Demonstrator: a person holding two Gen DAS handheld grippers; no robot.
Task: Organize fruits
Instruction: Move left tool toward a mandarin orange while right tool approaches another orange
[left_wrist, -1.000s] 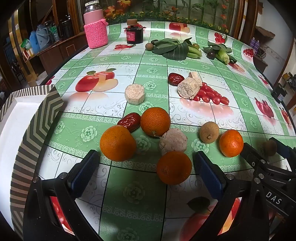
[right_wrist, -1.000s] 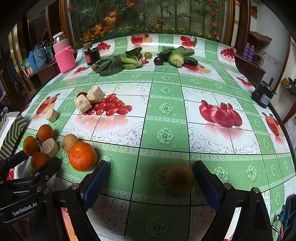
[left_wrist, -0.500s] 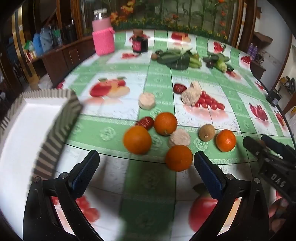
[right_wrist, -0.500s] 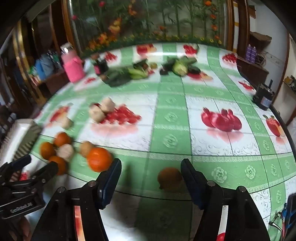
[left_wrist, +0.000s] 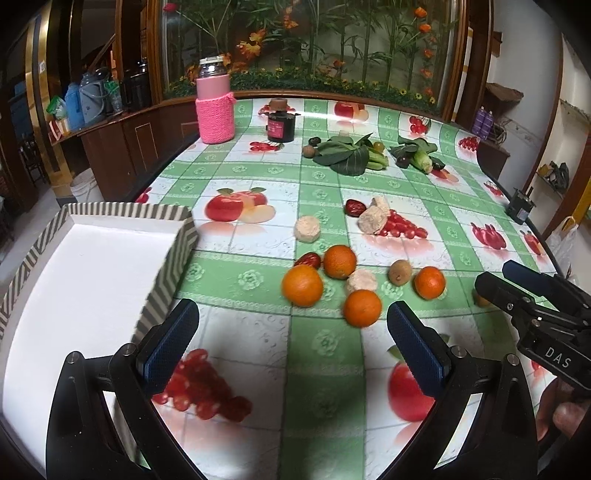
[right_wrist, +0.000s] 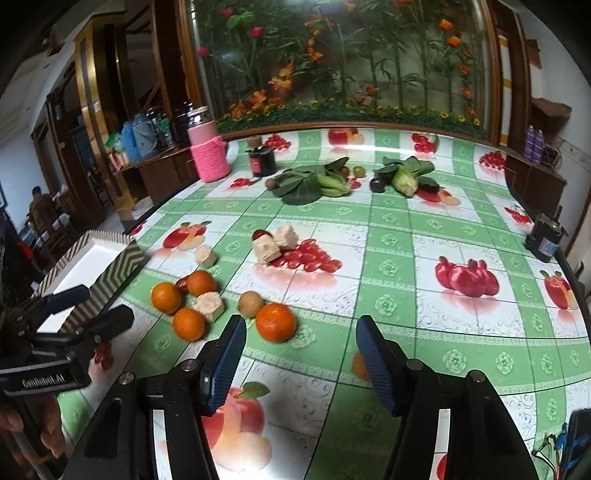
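Note:
Several oranges (left_wrist: 302, 285) lie in a cluster mid-table with a brown longan (left_wrist: 399, 272), red dates (left_wrist: 307, 259) and pale cake pieces (left_wrist: 361, 281). The cluster also shows in the right wrist view, where the nearest orange (right_wrist: 276, 322) lies just beyond my fingers. My left gripper (left_wrist: 291, 343) is open and empty, above the table short of the oranges. My right gripper (right_wrist: 300, 360) is open and empty; a small brown fruit (right_wrist: 359, 365) shows partly behind its right finger. A white tray (left_wrist: 92, 258) with a striped rim sits at the left.
At the far end stand a pink-sleeved jar (left_wrist: 215, 107), a dark jar (left_wrist: 281, 123), leafy greens (left_wrist: 347, 155) and corn (left_wrist: 421, 157). A small black device (right_wrist: 546, 240) sits at the right table edge. Cabinets line the left.
Both grippers have pulled back and risen, so the fruit looks farther off. The right gripper's jaws narrowed somewhat, and the small brown fruit left the gap between them. The tray came into fuller view.

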